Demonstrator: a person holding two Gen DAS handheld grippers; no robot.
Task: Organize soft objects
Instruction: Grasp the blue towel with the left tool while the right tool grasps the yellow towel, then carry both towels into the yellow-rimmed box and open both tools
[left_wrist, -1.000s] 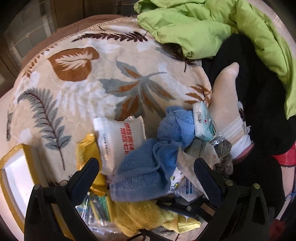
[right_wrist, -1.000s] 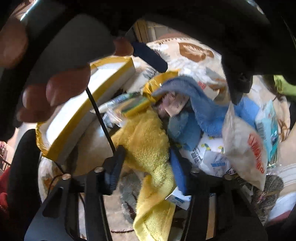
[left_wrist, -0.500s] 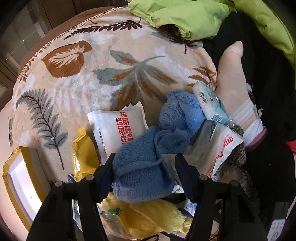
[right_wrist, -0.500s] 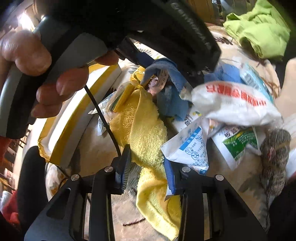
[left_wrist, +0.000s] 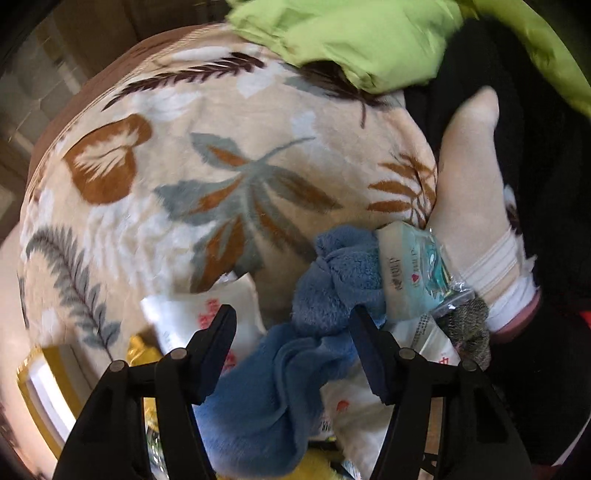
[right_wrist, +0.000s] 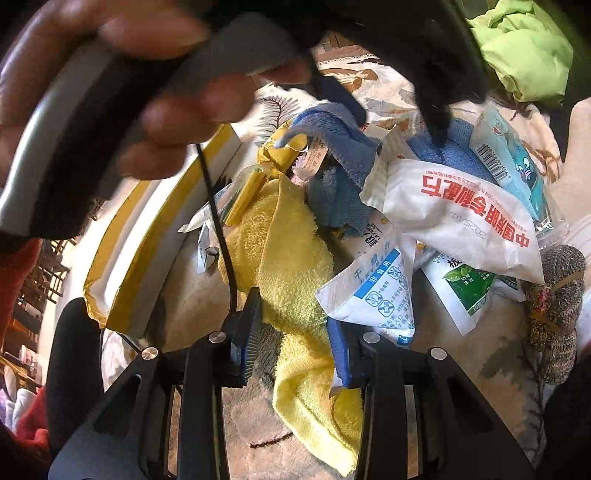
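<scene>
Nearest us, the right gripper (right_wrist: 295, 332) is closed on the yellow towel (right_wrist: 291, 258), which hangs through the narrow jaws; a white sachet (right_wrist: 376, 299) touches its right finger. The left gripper (left_wrist: 291, 332), jaws half-wide after just closing, clamps the bunched blue towel (left_wrist: 295, 369), lifted over the packet pile on the leaf-print blanket (left_wrist: 184, 166). Our judgement: raise each towel straight up so sachets slide off, and keep the two well apart. A tissue pack (left_wrist: 410, 273) lies against the blue towel's far fold. Green bedding (left_wrist: 351, 37) sits at the blanket's far edge.
</scene>
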